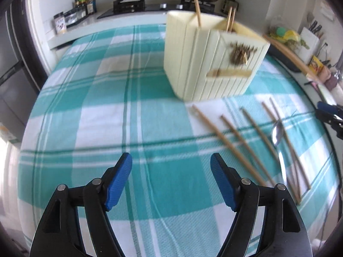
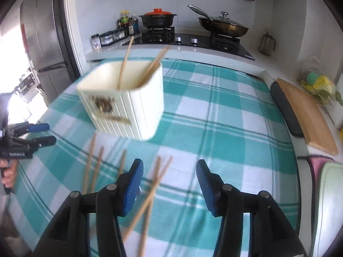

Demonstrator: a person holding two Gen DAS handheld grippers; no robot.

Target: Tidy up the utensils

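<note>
A cream ribbed utensil holder (image 1: pixel 214 55) stands on the teal checked cloth (image 1: pixel 107 111) with three chopsticks (image 1: pixel 197 6) upright in it. Right of it, several loose chopsticks (image 1: pixel 231 141) and a metal spoon (image 1: pixel 278 135) lie on the cloth. My left gripper (image 1: pixel 171 157) hangs open over bare cloth, left of them. In the right wrist view the holder (image 2: pixel 133 107) is ahead. My right gripper (image 2: pixel 169 162) is open above a crossed pair of chopsticks (image 2: pixel 154 184), its pads not touching them. More chopsticks (image 2: pixel 92 162) lie to its left.
Behind the table a stove carries a black pot with a red lid (image 2: pixel 158 19) and a lidded wok (image 2: pixel 223 26). Bottles (image 2: pixel 126 24) and a fridge (image 2: pixel 42 49) are at the left. A wooden cutting board (image 2: pixel 306 111) lies along the right edge. The other gripper (image 2: pixel 40 135) is at the left edge, with a hand (image 2: pixel 8 175) holding it.
</note>
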